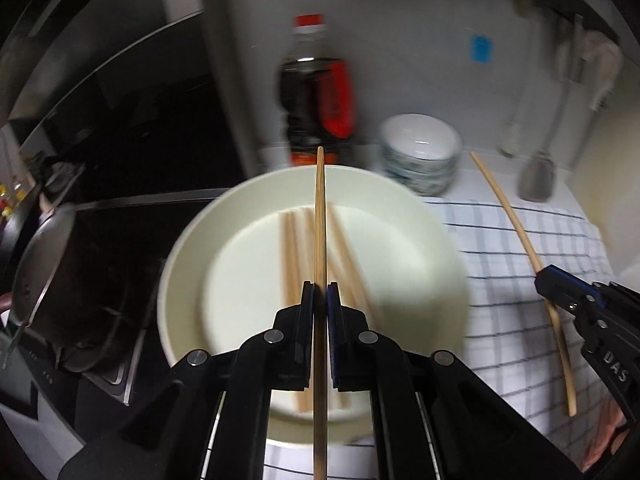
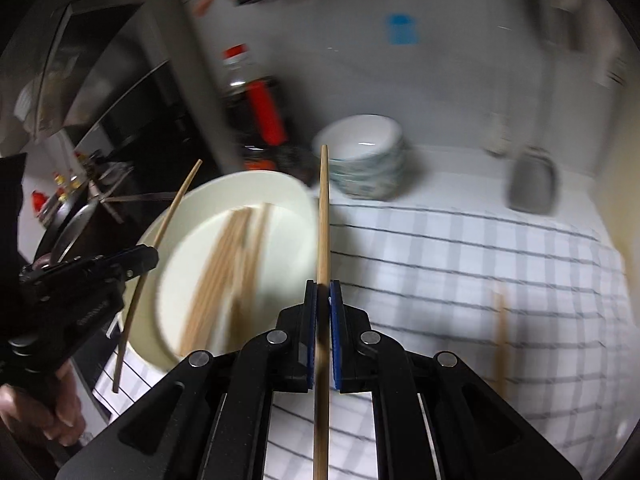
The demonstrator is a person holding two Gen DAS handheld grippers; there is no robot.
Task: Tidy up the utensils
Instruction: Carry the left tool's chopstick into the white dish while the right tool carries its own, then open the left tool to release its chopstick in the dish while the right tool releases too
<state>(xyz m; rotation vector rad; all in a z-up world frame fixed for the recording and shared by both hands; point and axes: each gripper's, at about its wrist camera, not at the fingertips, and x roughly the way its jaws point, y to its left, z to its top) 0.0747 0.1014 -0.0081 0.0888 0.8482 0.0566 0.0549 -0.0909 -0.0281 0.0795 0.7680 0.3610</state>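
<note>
My left gripper [image 1: 320,294] is shut on a wooden chopstick [image 1: 320,216] and holds it above a white plate [image 1: 192,256] with several chopsticks [image 1: 294,248] lying in it. My right gripper [image 2: 323,292] is shut on another chopstick [image 2: 324,216], held over the checked cloth [image 2: 460,264] just right of the plate [image 2: 188,280]. In the left wrist view the right gripper [image 1: 560,284] shows at the right with its chopstick [image 1: 516,220]. In the right wrist view the left gripper [image 2: 136,260] shows at the left with its chopstick [image 2: 168,216]. One more chopstick [image 2: 500,340] lies on the cloth.
A stack of patterned bowls [image 1: 420,152] and a dark sauce bottle [image 1: 316,92] stand behind the plate. A spatula [image 1: 538,176] hangs at the back right by the wall. A stove with a pan [image 1: 52,272] is to the left.
</note>
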